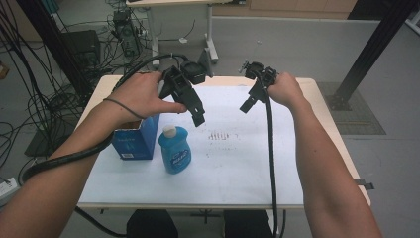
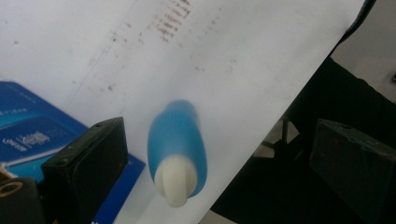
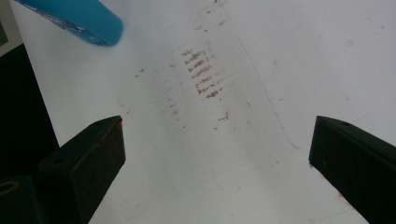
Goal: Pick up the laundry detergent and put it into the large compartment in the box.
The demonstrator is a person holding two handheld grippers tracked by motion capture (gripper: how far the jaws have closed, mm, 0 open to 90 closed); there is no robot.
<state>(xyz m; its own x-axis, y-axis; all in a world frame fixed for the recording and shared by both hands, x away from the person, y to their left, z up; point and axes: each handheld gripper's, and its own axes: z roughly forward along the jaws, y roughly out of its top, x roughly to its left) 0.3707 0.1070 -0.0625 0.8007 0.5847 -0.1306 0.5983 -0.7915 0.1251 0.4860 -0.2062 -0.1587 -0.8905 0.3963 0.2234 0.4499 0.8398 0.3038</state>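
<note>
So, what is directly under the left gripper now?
The blue bottle with its white cap stands below the open left gripper, on the white table sheet. The blue box is beside it. The bottle's base is hidden.

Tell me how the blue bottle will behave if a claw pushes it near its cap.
The blue bottle stands upright, tall over a small base, so it would probably tip rather than slide. Its smooth rounded sides may slip between flat jaws. Once down, it could roll toward the blue box.

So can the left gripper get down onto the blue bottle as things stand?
Probably yes: the left gripper hangs open above the blue bottle, whose cap sits between its jaws in the left gripper view. The blue box stands close beside it.
</note>
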